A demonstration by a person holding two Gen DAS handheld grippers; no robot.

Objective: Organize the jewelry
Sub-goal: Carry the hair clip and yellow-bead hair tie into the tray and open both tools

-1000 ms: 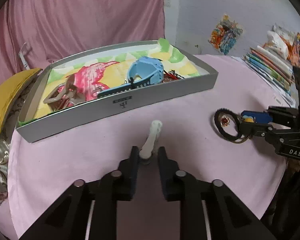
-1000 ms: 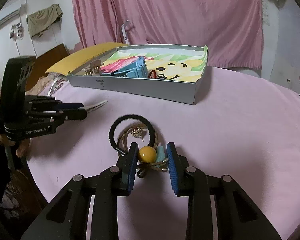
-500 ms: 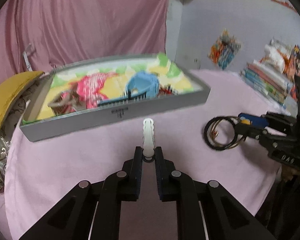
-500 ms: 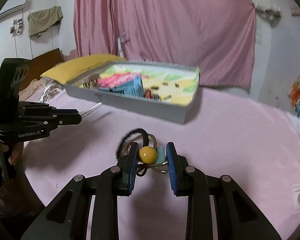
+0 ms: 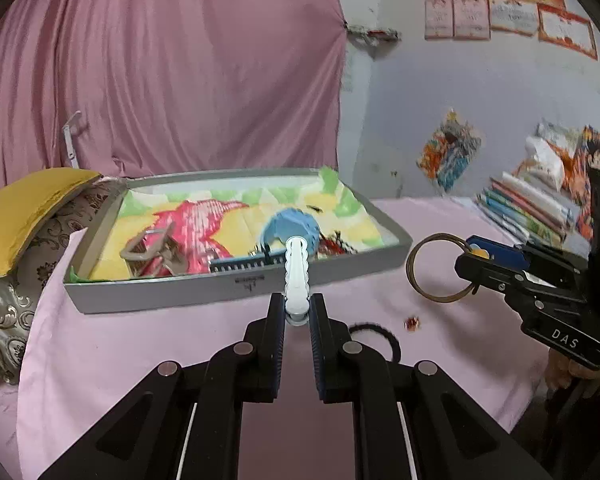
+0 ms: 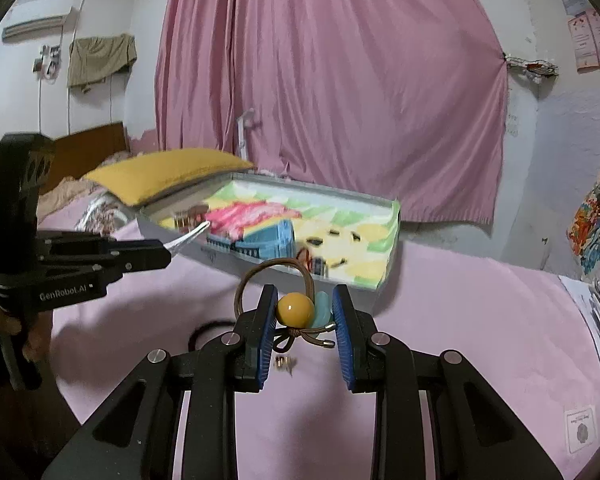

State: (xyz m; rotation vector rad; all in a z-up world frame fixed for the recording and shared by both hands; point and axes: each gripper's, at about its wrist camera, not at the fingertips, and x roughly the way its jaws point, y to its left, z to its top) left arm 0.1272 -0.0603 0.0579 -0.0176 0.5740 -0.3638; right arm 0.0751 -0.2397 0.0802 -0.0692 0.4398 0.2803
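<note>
My left gripper (image 5: 297, 314) is shut on a white hair clip (image 5: 297, 270) and holds it above the pink tablecloth, in front of the grey tray (image 5: 180, 292). My right gripper (image 6: 305, 316) is shut on a brown hair tie with a yellow bead (image 6: 295, 310) and holds it in the air; its ring (image 5: 438, 268) shows in the left wrist view. A black hair tie (image 5: 380, 334) and a small red earring (image 5: 412, 323) lie on the cloth below. The tray holds a blue comb-like piece (image 5: 292, 232), a brown clip (image 5: 148, 250) and small dark pieces.
The tray (image 6: 376, 280) has a colourful paper lining. A yellow cushion (image 5: 24, 212) lies left of it. Stacked books (image 5: 532, 208) stand at the right. A pink curtain (image 6: 340, 80) hangs behind. A small earring (image 6: 284, 363) lies under my right gripper.
Both grippers have lifted off the table with their items. The brown hair tie came up, leaving the black hair tie and earring on the cloth.
</note>
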